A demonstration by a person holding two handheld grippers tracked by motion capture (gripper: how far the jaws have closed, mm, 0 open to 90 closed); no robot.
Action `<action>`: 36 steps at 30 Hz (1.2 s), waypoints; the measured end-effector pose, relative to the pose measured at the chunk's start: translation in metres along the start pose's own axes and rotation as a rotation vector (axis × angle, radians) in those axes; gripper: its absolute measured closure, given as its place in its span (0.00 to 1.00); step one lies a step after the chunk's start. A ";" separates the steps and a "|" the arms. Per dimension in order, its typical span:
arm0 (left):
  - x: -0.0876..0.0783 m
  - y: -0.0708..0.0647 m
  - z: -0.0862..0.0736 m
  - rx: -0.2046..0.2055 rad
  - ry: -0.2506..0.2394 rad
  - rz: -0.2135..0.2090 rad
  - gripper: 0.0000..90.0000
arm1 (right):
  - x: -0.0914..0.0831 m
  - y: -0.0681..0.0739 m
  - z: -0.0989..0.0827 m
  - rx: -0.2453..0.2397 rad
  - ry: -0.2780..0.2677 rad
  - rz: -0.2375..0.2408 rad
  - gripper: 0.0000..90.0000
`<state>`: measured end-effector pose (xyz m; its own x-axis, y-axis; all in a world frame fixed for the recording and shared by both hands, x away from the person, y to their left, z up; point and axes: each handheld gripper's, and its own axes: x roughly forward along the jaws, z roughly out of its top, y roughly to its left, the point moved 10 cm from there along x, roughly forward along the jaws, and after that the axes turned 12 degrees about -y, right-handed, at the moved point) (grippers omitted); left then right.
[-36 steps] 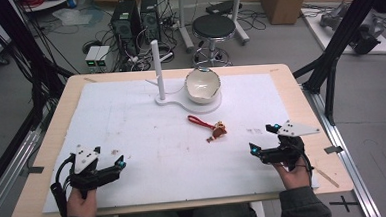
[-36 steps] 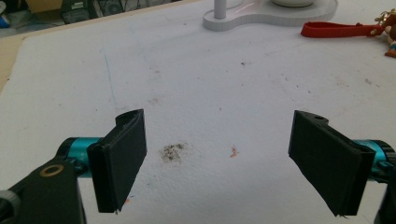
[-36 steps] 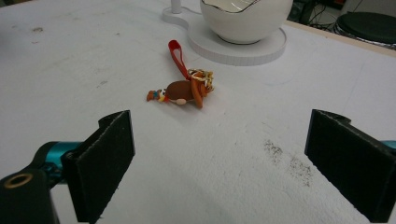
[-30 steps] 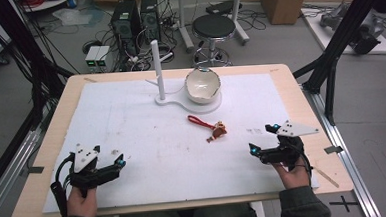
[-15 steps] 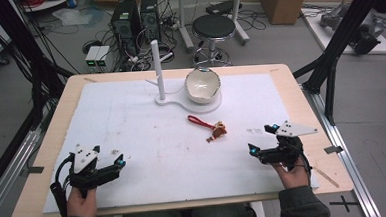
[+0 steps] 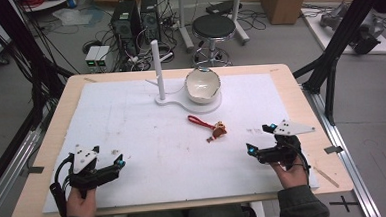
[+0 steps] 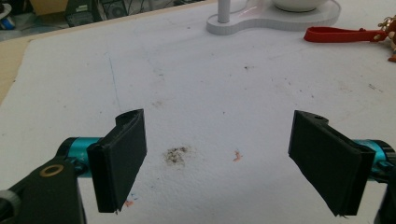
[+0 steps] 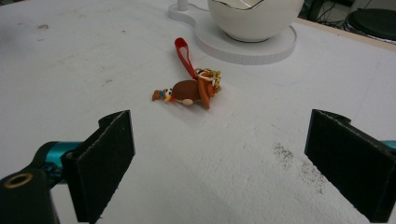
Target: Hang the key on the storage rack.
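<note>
From the high view, the keychain [image 6: 209, 126] lies mid-surface, near the bowl [image 6: 202, 84]. In the left gripper view the left hand-held gripper [image 7: 224, 168] gapes wide over bare surface. In the right gripper view the right hand-held gripper [image 8: 233, 163] stands wide apart, the keychain [image 8: 189, 88] just beyond.

Wooden table [image 6: 301, 108] under a white mat [image 6: 132, 136]

The mat covers nearly the whole tabletop, leaving a bare wood border, and is marked with faint smudges and dark specks. Taking the white stand base [image 6: 180, 100] at the far middle as landmark: an upright post [image 6: 156, 65] rises from its left end, a cracked white bowl [image 6: 202, 85] sits on its right end, and just in front of it, nearer the person, lies a red-strapped keychain figure [image 6: 209, 126].
</note>
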<state>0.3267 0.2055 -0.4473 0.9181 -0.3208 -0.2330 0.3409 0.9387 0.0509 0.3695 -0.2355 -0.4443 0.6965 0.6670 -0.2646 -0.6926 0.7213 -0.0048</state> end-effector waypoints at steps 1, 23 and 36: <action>0.000 0.000 0.000 -0.004 -0.002 0.002 0.22 | 0.000 0.001 0.000 0.003 0.005 0.006 0.08; 0.001 0.000 0.001 -0.004 -0.003 0.007 0.22 | 0.014 0.007 0.021 -0.010 0.049 0.070 0.08; 0.000 0.001 0.001 -0.004 -0.004 0.020 0.22 | 0.028 0.008 0.042 0.004 0.077 0.125 0.08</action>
<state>0.3269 0.2059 -0.4466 0.9254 -0.3028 -0.2281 0.3220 0.9453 0.0514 0.3913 -0.2031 -0.4115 0.5885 0.7352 -0.3365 -0.7719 0.6347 0.0367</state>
